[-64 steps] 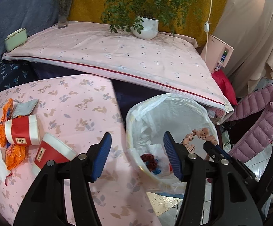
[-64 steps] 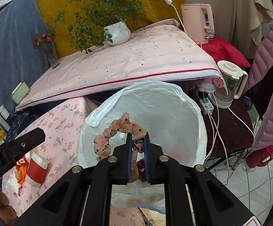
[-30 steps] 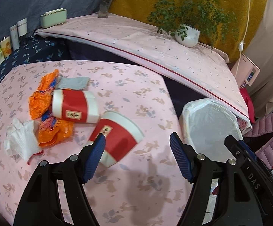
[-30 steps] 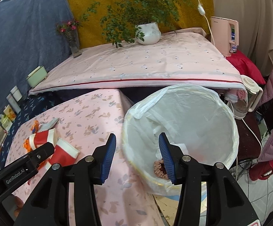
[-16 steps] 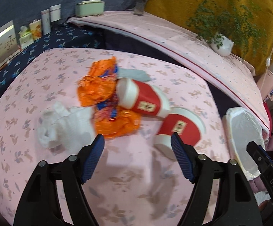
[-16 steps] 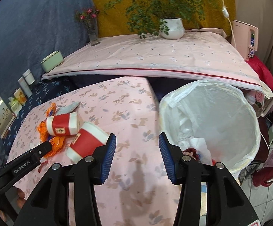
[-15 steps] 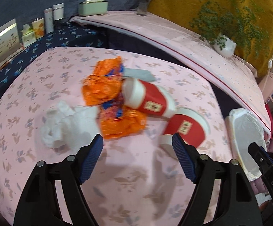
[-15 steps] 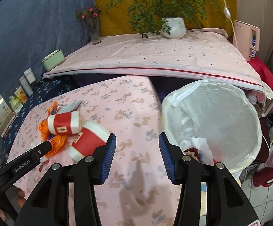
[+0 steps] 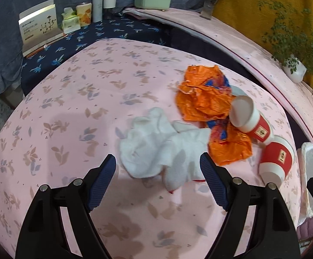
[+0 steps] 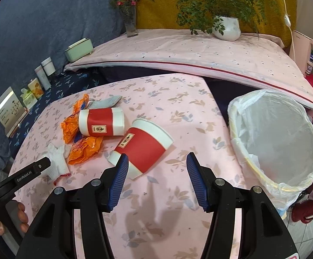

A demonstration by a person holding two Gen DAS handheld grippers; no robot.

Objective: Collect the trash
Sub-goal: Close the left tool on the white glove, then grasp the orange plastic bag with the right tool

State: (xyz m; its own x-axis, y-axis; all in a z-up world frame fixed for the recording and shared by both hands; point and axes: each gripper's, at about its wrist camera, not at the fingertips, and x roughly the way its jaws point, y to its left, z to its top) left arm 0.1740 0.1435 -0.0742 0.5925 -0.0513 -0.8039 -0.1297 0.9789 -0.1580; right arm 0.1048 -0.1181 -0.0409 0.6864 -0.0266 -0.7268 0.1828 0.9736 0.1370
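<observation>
On the pink flowered tabletop (image 9: pixel 70 112) lies a heap of trash: a crumpled white tissue (image 9: pixel 163 149), orange wrappers (image 9: pixel 204 99), and two red-and-white paper cups on their sides (image 9: pixel 251 120) (image 9: pixel 275 159). My left gripper (image 9: pixel 157 168) hovers just above the tissue's near edge, jaws opening, nothing between the pads. In the right wrist view my right gripper (image 10: pixel 155 166) is over the nearer red cup (image 10: pixel 143 149), jaws opening and not touching it. The second cup (image 10: pixel 101 124) rests on the orange wrappers (image 10: pixel 83 146). The white-lined trash bin (image 10: pixel 275 142) stands beside the table's right edge.
A grey scrap (image 10: pixel 107 101) lies behind the cups. Boxes and tins (image 9: pixel 70 19) line a dark blue cloth at the back left. A higher pink-covered surface (image 10: pixel 199 49) carries a potted plant (image 10: pixel 225 28), a flower vase (image 10: pixel 130 21) and a green box (image 10: pixel 79 49). A hand (image 10: pixel 7 220) grips the left tool.
Both grippers swung left from the bin toward the trash heap. The left one came down over the tissue; the right one now faces the nearer cup. Both jaws widened.
</observation>
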